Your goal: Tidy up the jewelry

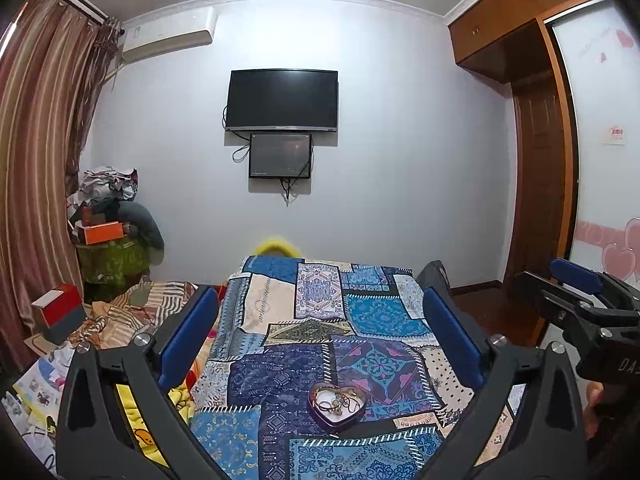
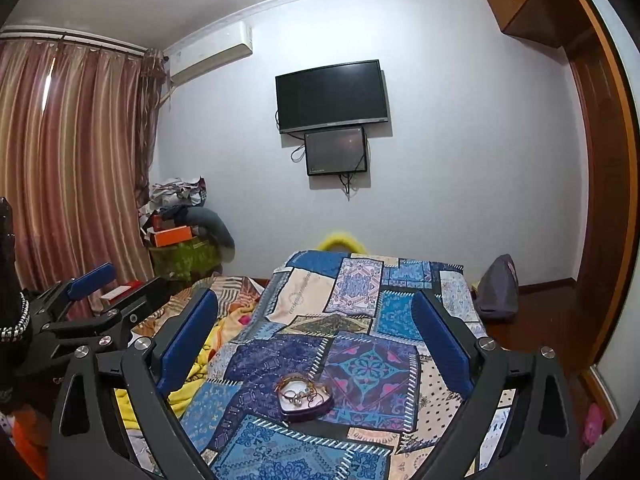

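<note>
Fingers: left gripper (image 1: 320, 336) and right gripper (image 2: 316, 336) both spread wide, holding nothing | heart-shaped tin (image 1: 337, 403) on patchwork quilt (image 1: 360, 312), jewelry (image 1: 340, 398) heaped inside (pieces tangled, hard to separate) | stage: fits sorting ahead or finished.

Heart-shaped tin (image 1: 336, 404) sits on patchwork blanket (image 1: 320, 320) near its front edge, jewelry (image 1: 340, 398) inside it. Left gripper (image 1: 320, 340) and right gripper (image 2: 316, 340) both above the blanket, tin ahead, between each one's 2 spread fingers. TV (image 1: 282, 100) on far wall behind bed, smaller screen (image 1: 280, 155) just below it. Clutter pile (image 1: 108, 220) far left by curtain (image 1: 36, 160). Wardrobe (image 1: 532, 120) right.
</note>
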